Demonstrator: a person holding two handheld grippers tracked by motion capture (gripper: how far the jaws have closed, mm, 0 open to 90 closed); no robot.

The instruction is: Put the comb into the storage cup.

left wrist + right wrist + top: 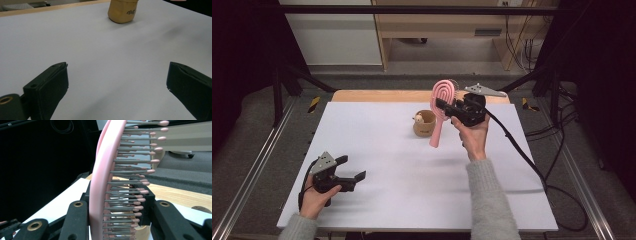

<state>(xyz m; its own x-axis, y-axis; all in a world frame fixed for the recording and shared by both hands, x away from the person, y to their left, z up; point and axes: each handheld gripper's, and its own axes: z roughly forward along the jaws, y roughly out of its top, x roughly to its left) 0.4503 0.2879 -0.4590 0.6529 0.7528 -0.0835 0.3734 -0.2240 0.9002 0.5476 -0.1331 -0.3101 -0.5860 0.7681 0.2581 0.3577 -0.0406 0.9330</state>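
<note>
Pink hairbrush is clamped between the jaws of the right tool, raised above the white table, bristles sideways, handle hanging down beside a tan cup. Left tool rests near the table's front-left corner, jaws spread, grasping nothing.

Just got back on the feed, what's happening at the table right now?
A person holds a gripper in each hand. The right gripper is shut on a pink hairbrush and holds it in the air, head up and handle down, close to a tan cup at the far middle of the white table. In the right gripper view the jaws squeeze the brush head from both sides, bristles included. The left gripper sits low at the near left, jaws open with nothing between them.
</note>
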